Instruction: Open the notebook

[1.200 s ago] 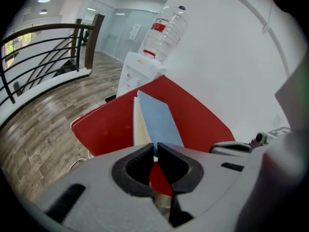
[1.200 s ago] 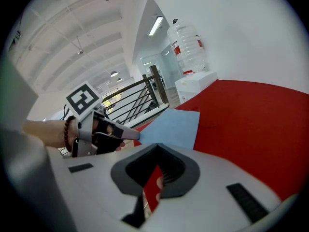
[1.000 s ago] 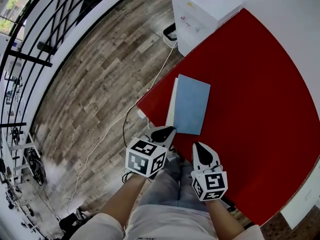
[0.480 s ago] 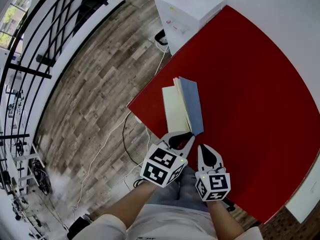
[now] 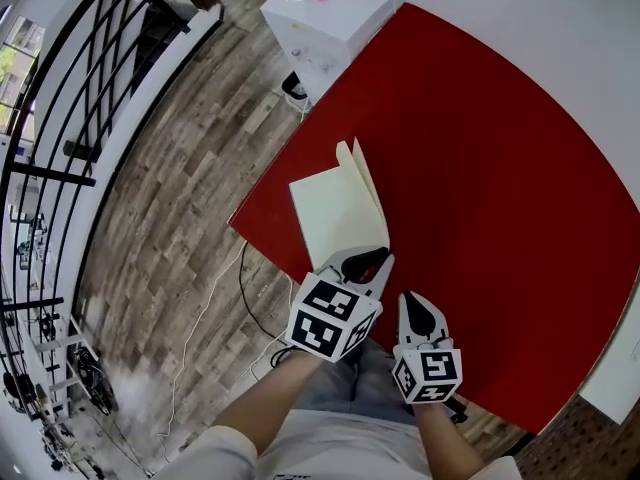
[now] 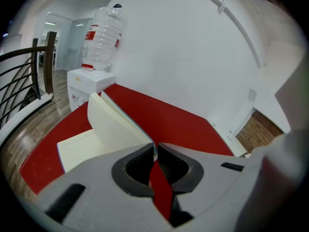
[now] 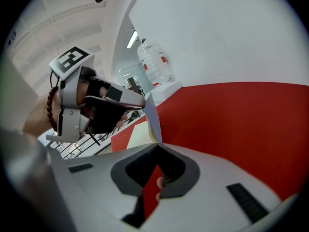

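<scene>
The notebook (image 5: pixel 330 218) lies near the left corner of the red table (image 5: pixel 500 168), its cream pages (image 6: pixel 79 146) showing. Its thin blue cover (image 6: pixel 116 122) stands raised, roughly upright, with the cream inner side facing left. My left gripper (image 5: pixel 368 261) is shut on the cover's near corner (image 6: pixel 153 148). In the right gripper view the cover (image 7: pixel 150 111) rises just ahead, held by the left gripper (image 7: pixel 137 100). My right gripper (image 5: pixel 417 308) hovers over the table's front edge, just right of the notebook, jaws shut with nothing in them.
A white water dispenser (image 5: pixel 330 18) with a clear bottle (image 6: pixel 104 33) stands off the table's far-left corner. A white cable (image 5: pixel 215 298) runs across the wooden floor to the left. A black railing (image 5: pixel 90 88) lies beyond, and a white wall (image 5: pixel 560 28) borders the table's far side.
The blue cover lay flat and closed a second ago; my left gripper has lifted it by its near corner to about upright. The right gripper has barely moved.
</scene>
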{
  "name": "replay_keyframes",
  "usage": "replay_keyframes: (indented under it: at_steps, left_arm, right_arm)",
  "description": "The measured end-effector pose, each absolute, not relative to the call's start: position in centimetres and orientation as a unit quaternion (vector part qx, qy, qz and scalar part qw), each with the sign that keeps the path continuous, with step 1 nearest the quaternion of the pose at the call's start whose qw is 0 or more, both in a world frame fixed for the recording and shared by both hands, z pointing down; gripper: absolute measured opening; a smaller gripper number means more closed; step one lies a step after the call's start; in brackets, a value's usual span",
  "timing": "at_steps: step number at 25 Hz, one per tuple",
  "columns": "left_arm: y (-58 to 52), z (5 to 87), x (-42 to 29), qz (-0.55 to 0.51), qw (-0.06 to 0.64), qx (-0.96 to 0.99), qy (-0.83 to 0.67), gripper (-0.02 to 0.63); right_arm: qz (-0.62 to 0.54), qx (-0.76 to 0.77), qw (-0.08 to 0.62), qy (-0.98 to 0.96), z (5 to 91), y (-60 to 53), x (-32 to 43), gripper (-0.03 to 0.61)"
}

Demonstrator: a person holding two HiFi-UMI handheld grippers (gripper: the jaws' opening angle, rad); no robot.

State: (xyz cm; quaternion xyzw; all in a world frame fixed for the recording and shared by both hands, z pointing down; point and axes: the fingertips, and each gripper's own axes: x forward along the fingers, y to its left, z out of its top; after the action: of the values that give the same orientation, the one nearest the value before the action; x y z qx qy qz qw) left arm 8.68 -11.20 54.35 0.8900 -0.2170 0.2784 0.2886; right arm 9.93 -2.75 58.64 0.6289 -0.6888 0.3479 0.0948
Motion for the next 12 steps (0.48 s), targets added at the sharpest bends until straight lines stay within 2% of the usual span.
replay_keyframes:
  at_steps: [6, 12]
  left_arm:
    - [-11.0, 55.0, 13.1, 0.299, 0.254, 0.898, -0.200, 0.032]
    - [-9.7, 57.2, 16.3, 0.334, 0.248, 0.895, -0.162, 0.034]
  right_arm:
    - [0.360, 0.650, 0.085, -0.663, 59.2, -1.2, 12.5, 0.006]
    - [0.369, 0.670, 0.073, -0.640, 59.4, 0.3, 14.5, 0.006]
